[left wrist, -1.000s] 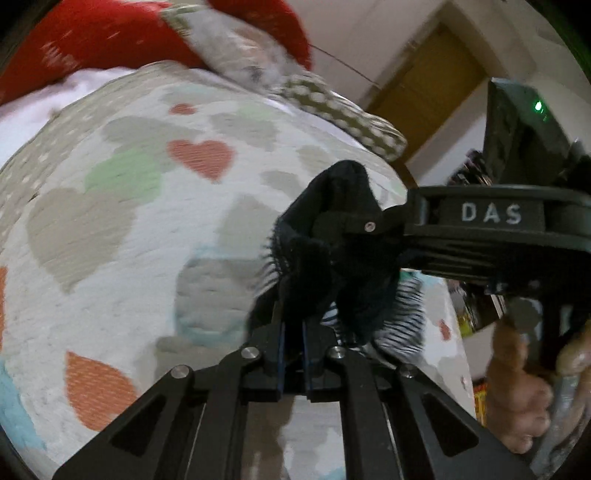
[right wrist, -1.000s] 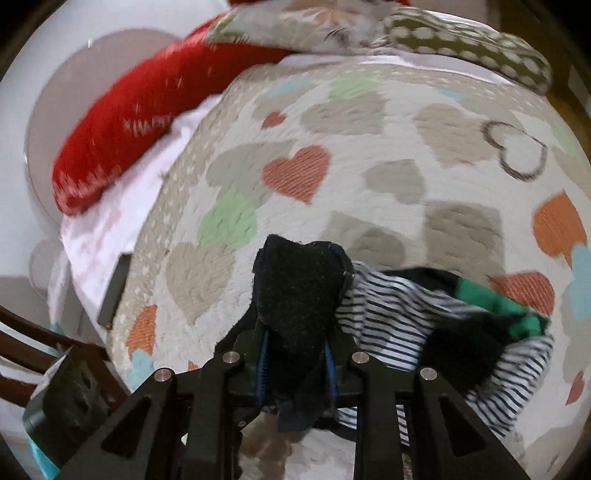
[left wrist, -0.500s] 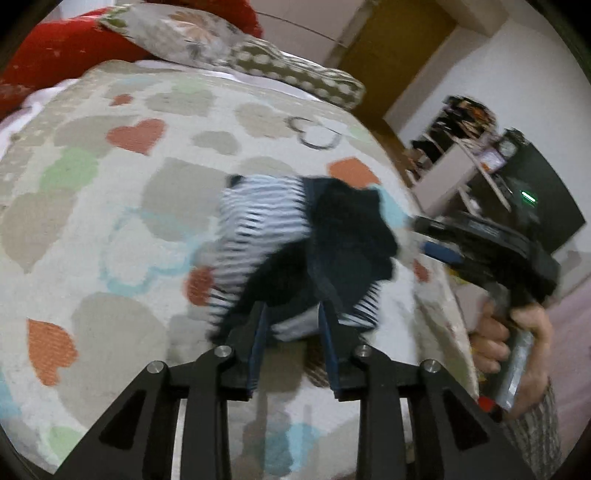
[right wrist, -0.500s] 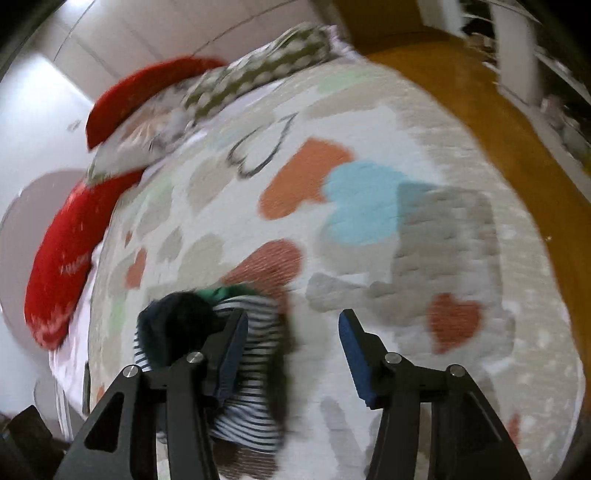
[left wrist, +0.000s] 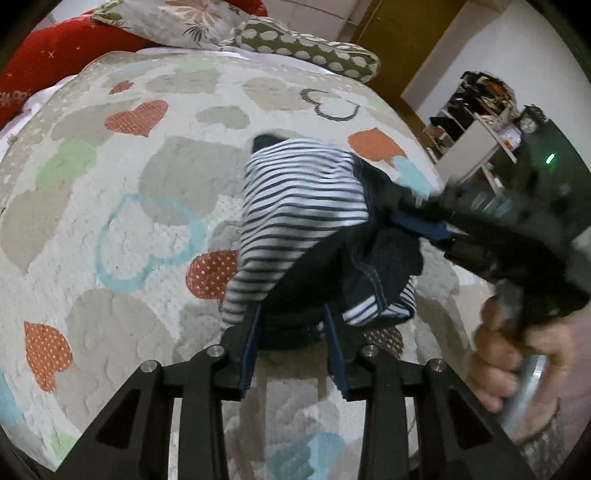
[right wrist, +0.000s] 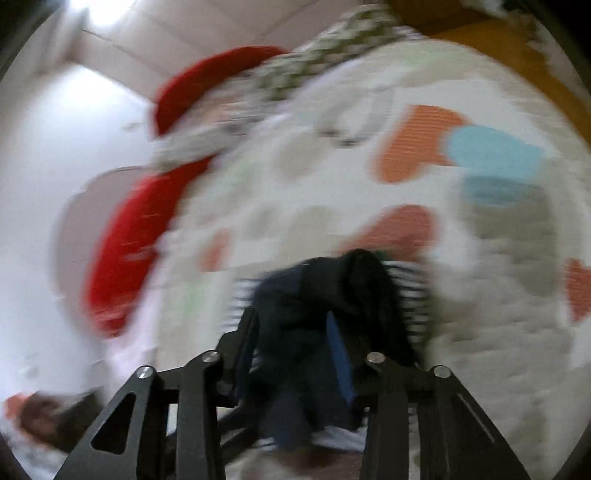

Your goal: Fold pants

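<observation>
The pants (left wrist: 303,206) are a bunched heap of navy fabric with a white-and-navy striped lining, lying on the heart-patterned bedspread (left wrist: 122,206). My left gripper (left wrist: 293,345) has its jaws apart with the near edge of the heap between them. My right gripper (left wrist: 439,225) reaches in from the right and touches the dark fabric. In the blurred right wrist view, the right gripper (right wrist: 293,354) has its jaws apart with navy fabric (right wrist: 295,317) between and over them.
Red pillow (left wrist: 48,62), floral pillow (left wrist: 177,22) and dotted pillow (left wrist: 306,48) lie at the bed's head. A wooden door (left wrist: 391,40) and a cluttered shelf (left wrist: 476,110) stand to the right. The bed edge drops off on the right.
Both grippers were shut on the dark fabric a second ago and then opened. The right gripper swung away and has come back onto the heap; the left view is now steadier and closer.
</observation>
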The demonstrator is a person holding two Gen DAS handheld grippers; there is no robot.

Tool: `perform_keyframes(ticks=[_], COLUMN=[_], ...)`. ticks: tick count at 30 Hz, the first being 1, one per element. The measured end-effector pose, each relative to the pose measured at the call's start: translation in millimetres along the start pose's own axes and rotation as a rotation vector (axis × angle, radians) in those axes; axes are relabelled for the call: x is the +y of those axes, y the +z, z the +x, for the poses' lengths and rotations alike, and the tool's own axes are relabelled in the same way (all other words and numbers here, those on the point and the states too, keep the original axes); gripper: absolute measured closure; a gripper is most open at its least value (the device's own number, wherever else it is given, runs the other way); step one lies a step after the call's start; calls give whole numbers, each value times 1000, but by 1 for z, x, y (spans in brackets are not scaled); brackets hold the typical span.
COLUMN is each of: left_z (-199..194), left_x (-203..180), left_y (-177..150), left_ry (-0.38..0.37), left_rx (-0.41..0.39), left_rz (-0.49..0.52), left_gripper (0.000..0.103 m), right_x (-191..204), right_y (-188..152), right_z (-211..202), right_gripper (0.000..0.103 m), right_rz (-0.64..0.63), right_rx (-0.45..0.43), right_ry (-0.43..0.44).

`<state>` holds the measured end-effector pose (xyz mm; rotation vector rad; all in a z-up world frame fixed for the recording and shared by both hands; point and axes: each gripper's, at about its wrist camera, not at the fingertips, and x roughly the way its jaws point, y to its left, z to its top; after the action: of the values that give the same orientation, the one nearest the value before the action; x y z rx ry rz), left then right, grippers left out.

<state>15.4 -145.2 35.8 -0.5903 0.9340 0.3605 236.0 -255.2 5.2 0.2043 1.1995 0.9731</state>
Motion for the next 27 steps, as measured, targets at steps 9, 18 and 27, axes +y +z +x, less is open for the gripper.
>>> perform_keyframes(ticks=[9, 18, 27], left_z=[-8, 20, 69], left_x=[21, 51, 44], left_y=[9, 63, 82], left_ry=[-31, -112, -283], left_rx=[-30, -27, 99], left_rz=[-81, -121, -174], left_gripper=[53, 23, 63], right_x=[-25, -55, -55], right_y=[-7, -11, 0], right_z=[-18, -30, 12], right_gripper=[71, 33, 60], right_rz=[-39, 64, 122], right_rx=[-53, -97, -19], right_ry=[-94, 6, 121])
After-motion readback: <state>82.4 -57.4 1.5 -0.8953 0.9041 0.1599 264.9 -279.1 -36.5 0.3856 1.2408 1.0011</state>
